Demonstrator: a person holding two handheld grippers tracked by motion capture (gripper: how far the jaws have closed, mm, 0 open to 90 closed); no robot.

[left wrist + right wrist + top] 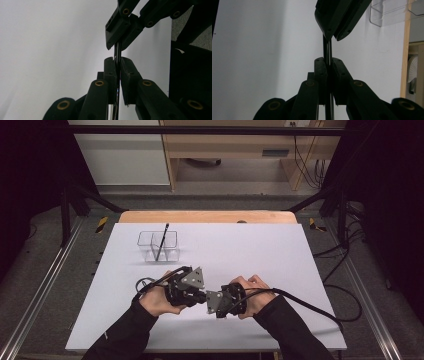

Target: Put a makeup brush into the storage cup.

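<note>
A thin black pen-like stick (117, 52) is pinched from both ends at the front middle of the white table. My left gripper (118, 60) is shut on one end of it. My right gripper (327, 60) is shut on the other end, and the stick (326, 48) runs straight up between its jaws. In the high view the left gripper (202, 296) and right gripper (210, 300) meet tip to tip, and hands hide the stick. A second black pen (162, 241) stands tilted in a clear plastic holder (149, 240) at the back left.
A white sheet (260, 250) covers the table, with a wooden edge (207, 216) at the far side. Cables (305, 305) trail from the grippers toward the right front. The clear holder (387, 12) also appears in the right gripper view's upper right.
</note>
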